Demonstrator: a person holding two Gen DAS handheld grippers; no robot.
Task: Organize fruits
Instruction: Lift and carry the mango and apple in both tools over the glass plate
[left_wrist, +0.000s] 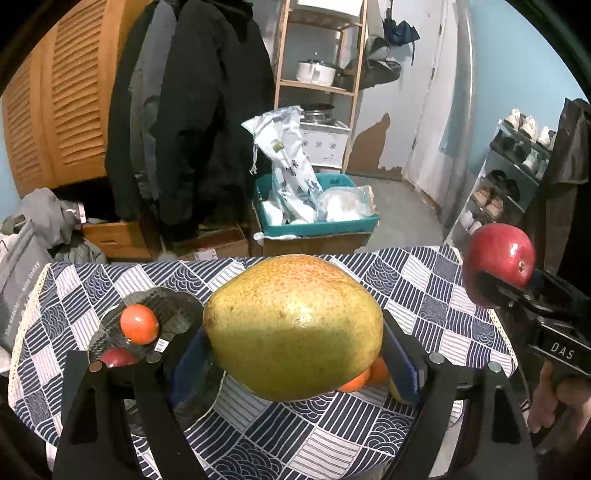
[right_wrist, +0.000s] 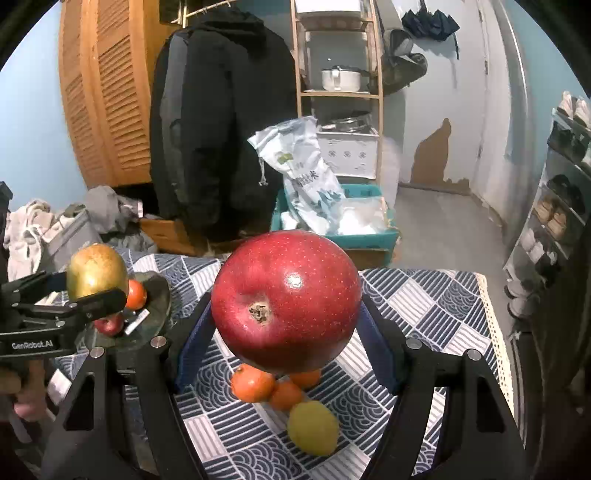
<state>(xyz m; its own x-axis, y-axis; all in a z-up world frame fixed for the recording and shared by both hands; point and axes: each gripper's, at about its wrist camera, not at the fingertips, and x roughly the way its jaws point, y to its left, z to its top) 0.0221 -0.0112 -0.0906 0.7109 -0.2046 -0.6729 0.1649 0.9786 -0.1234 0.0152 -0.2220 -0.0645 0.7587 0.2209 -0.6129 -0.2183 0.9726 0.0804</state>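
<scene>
Glossy smooth red apple (right_wrist: 286, 301), speckled matt-skinned pear (left_wrist: 293, 326), patterned cloth tablecloth (right_wrist: 424, 306), slatted wood cabinet (left_wrist: 55, 110)

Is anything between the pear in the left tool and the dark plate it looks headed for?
No visible obstacle. The pear, gripped in the left tool, hangs above the cloth beside the dark plate. The plate already holds an orange fruit and a small red fruit, which take up part of it, though bare surface still shows.
</scene>
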